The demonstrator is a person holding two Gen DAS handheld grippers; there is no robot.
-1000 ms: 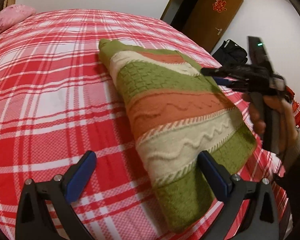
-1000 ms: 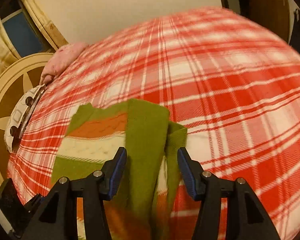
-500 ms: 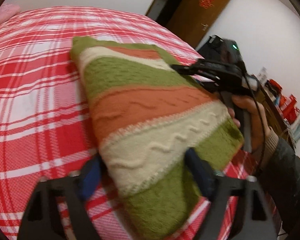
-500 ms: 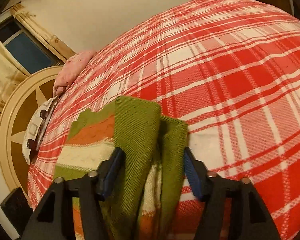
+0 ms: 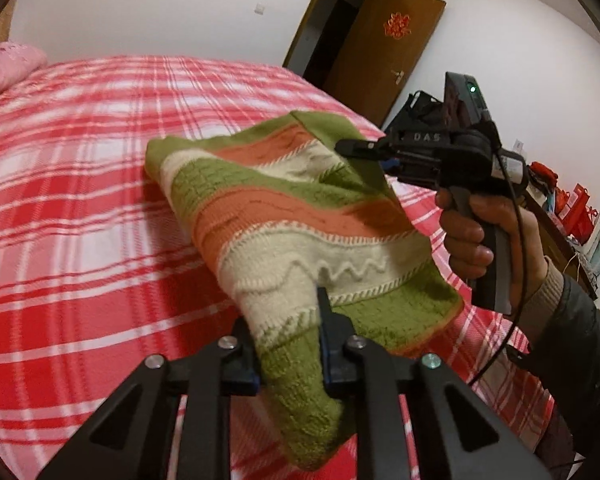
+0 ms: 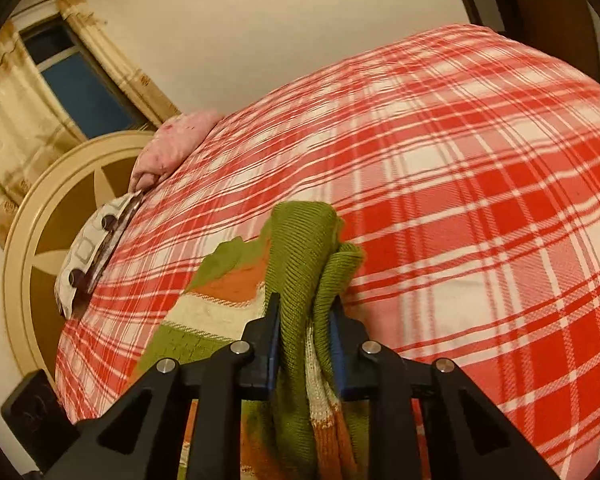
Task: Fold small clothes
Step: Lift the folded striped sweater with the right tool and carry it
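A small knitted sweater (image 5: 300, 216) with green, orange and cream stripes is held up off the red plaid bed (image 5: 80, 184). My left gripper (image 5: 288, 344) is shut on its near green and cream edge. My right gripper (image 6: 306, 332) is shut on bunched green fabric of the sweater (image 6: 300, 256) at the far corner; in the left wrist view it (image 5: 364, 152) shows at the right, held by a hand. The far left end of the sweater still rests on the bed.
A pink pillow (image 5: 4, 68) lies at the head of the bed beside a round cream headboard (image 6: 32, 248). A brown door (image 5: 380, 44) stands open beyond the bed. A black bag and red items sit by the right wall (image 5: 572, 208).
Both grippers closed on the sweater, the left on the near edge and the right on the far corner, and lifted it off the bed.
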